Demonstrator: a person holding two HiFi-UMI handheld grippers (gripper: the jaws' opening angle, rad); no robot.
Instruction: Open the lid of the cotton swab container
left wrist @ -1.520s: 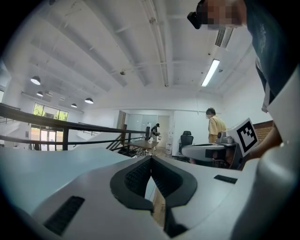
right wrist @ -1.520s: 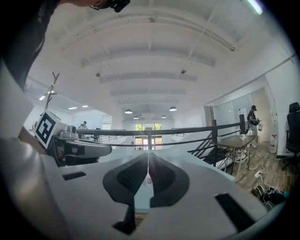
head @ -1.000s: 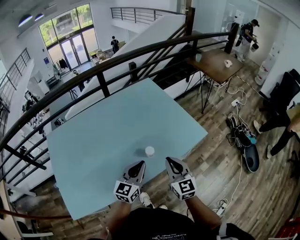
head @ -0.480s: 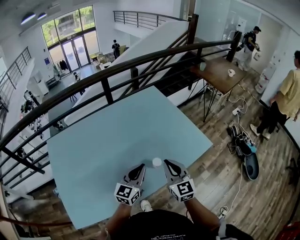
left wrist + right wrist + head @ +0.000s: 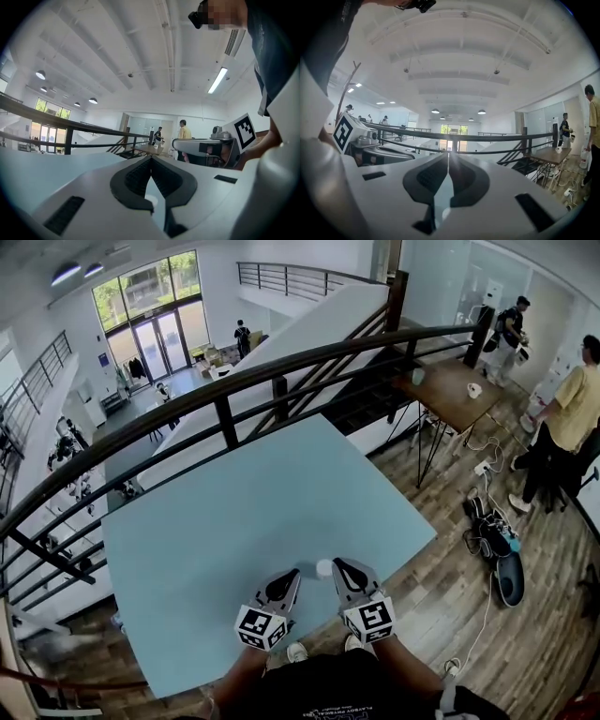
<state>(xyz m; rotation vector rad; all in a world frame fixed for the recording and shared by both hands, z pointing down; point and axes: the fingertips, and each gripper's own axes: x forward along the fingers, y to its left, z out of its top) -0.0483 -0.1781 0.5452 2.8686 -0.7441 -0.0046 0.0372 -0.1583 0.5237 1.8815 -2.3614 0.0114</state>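
Head view: a person stands at a table with a gripper in each hand, both held low over its near edge.
Wooden floor (image 5: 450, 596): below and to the right of the right gripper, past the table's edge.
Blue table (image 5: 234, 512): pale blue top, lying under both grippers and stretching away ahead of them.
Railing (image 5: 225, 395): dark rail running across well ahead of both grippers, just beyond the table's far edge.
Brown side table (image 5: 455, 390): far ahead and to the right of the right gripper, with small white things on top.
Person in a yellow shirt (image 5: 572, 409): standing well off to the right of the right gripper.
Left gripper (image 5: 292, 574): its own view has the dark pads pressed together at the tips (image 5: 151, 161), with nothing caught between them.
Right gripper (image 5: 337, 564): jaws likewise closed on themselves in its own view (image 5: 449, 157), holding nothing.
Marker cubes: one at the rear of each gripper, nearest the person.
Cotton swab container (image 5: 324, 568): small, white and round, standing on the blue table between the two grippers' tips, just beside the right gripper's tip on its left; whether they touch, I cannot tell.
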